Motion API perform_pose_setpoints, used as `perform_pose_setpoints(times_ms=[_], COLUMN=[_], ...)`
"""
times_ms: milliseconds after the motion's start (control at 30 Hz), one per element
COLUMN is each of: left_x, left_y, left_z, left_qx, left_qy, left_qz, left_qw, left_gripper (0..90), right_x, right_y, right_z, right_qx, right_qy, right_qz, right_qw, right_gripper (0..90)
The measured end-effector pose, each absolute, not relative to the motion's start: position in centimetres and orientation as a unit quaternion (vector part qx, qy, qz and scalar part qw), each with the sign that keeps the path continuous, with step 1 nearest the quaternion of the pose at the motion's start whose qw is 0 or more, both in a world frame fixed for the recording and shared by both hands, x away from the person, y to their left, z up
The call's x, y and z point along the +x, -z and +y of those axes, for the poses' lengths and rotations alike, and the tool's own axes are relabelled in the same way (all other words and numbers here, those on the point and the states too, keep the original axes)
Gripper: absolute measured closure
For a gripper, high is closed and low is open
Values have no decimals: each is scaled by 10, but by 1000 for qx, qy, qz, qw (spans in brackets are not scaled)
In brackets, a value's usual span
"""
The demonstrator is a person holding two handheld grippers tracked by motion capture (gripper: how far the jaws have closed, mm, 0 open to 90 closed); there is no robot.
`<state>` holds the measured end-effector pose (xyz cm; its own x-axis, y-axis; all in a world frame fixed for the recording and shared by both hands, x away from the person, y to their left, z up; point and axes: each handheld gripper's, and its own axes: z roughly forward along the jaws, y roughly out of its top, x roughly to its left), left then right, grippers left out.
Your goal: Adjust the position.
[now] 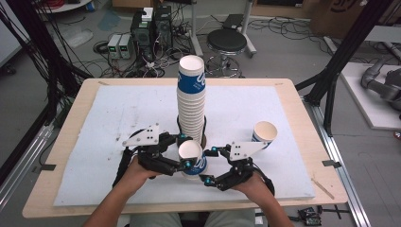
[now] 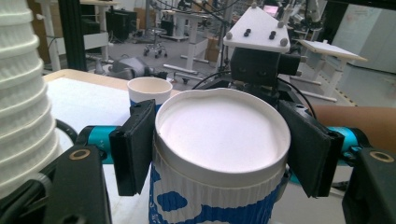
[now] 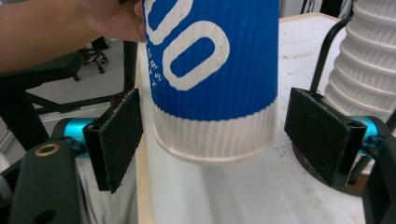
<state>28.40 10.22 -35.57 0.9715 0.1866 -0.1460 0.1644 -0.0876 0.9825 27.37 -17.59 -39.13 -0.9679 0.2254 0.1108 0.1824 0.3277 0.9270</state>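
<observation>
Left gripper [image 1: 183, 150] has its pads clamped tight on the rim of a blue-and-white paper cup [image 1: 193, 160], holding it just off the table [image 1: 71, 142] near the front edge, right in front of the tall cup stack [image 1: 191, 101]. Right gripper [image 1: 208, 164] sits wide open around the cup's base, pads not touching. A spare cup [image 1: 264, 134] stands off toward the right edge.

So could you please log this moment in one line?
left hand-held gripper: shut on cup | right hand-held gripper: open around cup base | stack: behind
</observation>
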Motion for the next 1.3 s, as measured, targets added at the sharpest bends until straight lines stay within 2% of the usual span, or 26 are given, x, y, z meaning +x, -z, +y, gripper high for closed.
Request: perform_pose_setpoints(times_ms=[467,800,1067,1133,1200,1300], left_x=[280,280,281,280,280,279], left_y=[353,357,360,360,360,358], left_z=[97,98,98,96,95,96], left_qx=[730,728,734,742,750,751], left_qy=[-1,-1,0,-3,-6,-8], left_qz=[100,104,109,112,119,119], left_qw=[676,678,670,661,650,649], left_gripper=[312,317,311,279,170,160], right_x=[269,268,269,270,270,270], right_y=[390,389,389,389,390,389], right_z=[-173,-175,-176,-175,-175,-176], right_qx=[106,97,97,94,93,91], right_qy=[-575,-569,-557,-551,-548,-544], right_qz=[810,815,824,828,830,833], right_qw=[36,43,42,44,38,39], right_gripper=[205,324,356,360,361,362])
